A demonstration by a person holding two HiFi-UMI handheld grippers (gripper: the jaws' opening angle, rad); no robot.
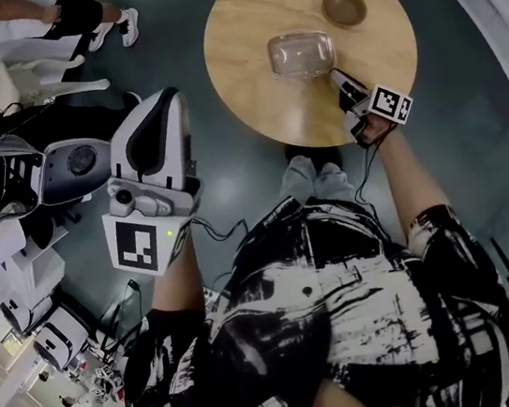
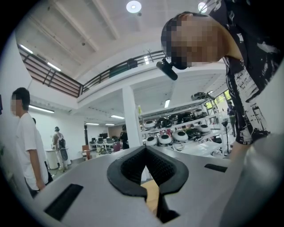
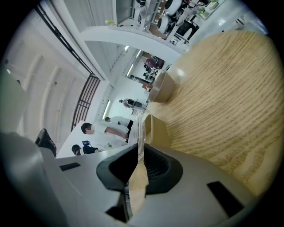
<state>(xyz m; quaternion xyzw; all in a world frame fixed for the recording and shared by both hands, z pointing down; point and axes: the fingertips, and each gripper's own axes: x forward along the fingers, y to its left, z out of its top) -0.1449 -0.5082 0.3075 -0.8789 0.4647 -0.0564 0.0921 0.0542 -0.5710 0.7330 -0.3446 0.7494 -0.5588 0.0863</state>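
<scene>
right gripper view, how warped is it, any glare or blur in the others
Right gripper view: strong fisheye, table grain bows, corners black; the clear container rim is soft near the fingers. Left gripper view: ceiling lamp blows out, left gripper housing blurred. Head view: floor glare, room edges curve.

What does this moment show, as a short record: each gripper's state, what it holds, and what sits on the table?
left gripper: raised off to the side, away from the table; jaws together, nothing between them
right gripper: at the table's near edge; jaws shut on the thin rim of the clear container
clear container: rests on the round wooden table; looks empty
brown bowl: on the table beyond the container, apart from it
</scene>
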